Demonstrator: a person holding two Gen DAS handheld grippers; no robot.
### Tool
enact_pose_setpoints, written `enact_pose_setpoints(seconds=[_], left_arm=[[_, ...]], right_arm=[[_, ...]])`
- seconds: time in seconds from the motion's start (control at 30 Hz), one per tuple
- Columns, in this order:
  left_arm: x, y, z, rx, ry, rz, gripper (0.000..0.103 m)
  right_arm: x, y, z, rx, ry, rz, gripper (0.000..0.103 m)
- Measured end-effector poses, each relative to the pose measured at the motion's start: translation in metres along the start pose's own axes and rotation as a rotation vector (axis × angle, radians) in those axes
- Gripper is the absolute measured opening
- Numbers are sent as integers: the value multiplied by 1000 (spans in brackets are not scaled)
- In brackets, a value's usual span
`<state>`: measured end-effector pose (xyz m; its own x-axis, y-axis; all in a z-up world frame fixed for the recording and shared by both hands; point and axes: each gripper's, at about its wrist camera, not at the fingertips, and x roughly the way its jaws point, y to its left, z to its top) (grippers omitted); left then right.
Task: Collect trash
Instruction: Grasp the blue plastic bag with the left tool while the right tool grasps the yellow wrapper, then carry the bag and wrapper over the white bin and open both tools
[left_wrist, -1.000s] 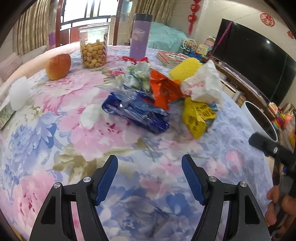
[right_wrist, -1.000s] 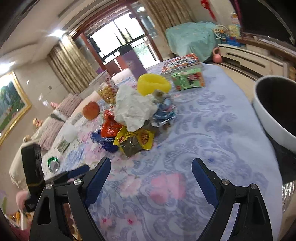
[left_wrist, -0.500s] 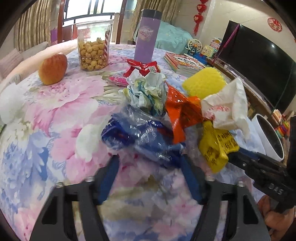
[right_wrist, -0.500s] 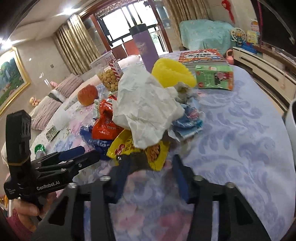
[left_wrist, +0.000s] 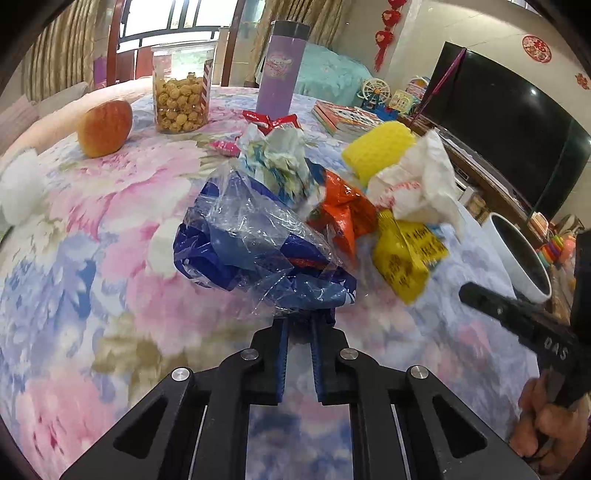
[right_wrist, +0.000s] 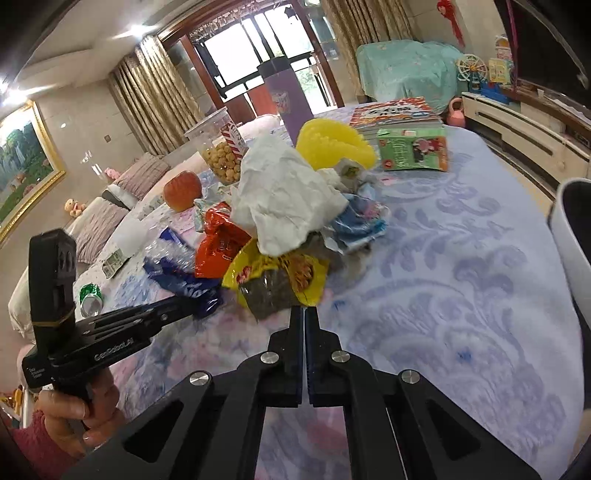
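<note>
While pinched, blue wrapper (left_wrist: 258, 258) slants up-left

On the desk (left_wrist: 92, 229) lie five crumpled wrappers: one blue bag (left_wrist: 258, 251), one orange packet (left_wrist: 345, 214), one yellow packet (left_wrist: 404, 258), one white paper (left_wrist: 417, 184) and one pale printed wrapper (left_wrist: 280, 162). There are also one red wrapper (left_wrist: 273, 120), one apple (left_wrist: 105, 127), one jar of snacks (left_wrist: 181, 94), one purple bottle (left_wrist: 280, 68), one yellow sponge (left_wrist: 378, 149), one green box (right_wrist: 413, 149), one can (right_wrist: 90, 295) and two white tissue wads (left_wrist: 20, 188). Two tongs (left_wrist: 299, 319) are in view, and one white bin (left_wrist: 521, 258) stands beside the desk.
</note>
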<state>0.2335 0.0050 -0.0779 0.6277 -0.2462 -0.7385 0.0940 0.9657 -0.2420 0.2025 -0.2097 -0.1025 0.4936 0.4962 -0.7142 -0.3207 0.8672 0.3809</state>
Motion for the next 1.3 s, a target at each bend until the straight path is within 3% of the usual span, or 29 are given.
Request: enact_pose_setpoints(seconds=[0.1, 0.17, 0.2, 0.23, 0.3, 0.37, 0.4, 0.43, 0.57, 0.6, 0.63, 0.7, 1.07, 1.3], left_arm=[[-12, 1, -8, -2, -7, -1, 9], [-21, 1, -11, -5, -15, 5, 9], [-23, 2, -12, -7, -17, 8, 9], [-27, 3, -13, -9, -20, 10, 9], [-36, 5, -17, -18, -28, 9, 9], [-43, 8, -20, -22, -34, 9, 9], [-45, 9, -21, -21, -35, 10, 9], [-47, 10, -22, -20, -37, 12, 9], [-53, 13, -26, -25, -42, 8, 8], [-54, 14, -26, -28, -44, 2, 8], [-56, 15, -27, -29, -47, 0, 8], [-60, 16, -26, -30, -58, -5, 8], [-73, -9, -31, 28, -83, -68, 8], [-67, -37, -32, 86, -60, -110, 8]], right_arm=[[-1, -6, -1, 35, 12, 19, 13], [2, -6, 0, 45, 17, 24, 30], [3, -3, 1, 42, 11, 25, 45], [5, -1, 3, 39, 9, 34, 50], [8, 8, 6, 37, 7, 59, 50], [12, 16, 8, 29, 5, 68, 69], [15, 20, 10, 23, 6, 62, 87], [19, 23, 12, 15, 4, 54, 93], [39, 28, 23, -14, -12, -17, 90], [44, 27, 24, -13, -8, -15, 82], [47, 26, 25, -10, -5, -12, 54], [54, 24, 27, -1, 16, -23, 13], [9, 14, -2, 13, 26, 44, 12], [-26, -10, -23, 75, 16, 30, 12]])
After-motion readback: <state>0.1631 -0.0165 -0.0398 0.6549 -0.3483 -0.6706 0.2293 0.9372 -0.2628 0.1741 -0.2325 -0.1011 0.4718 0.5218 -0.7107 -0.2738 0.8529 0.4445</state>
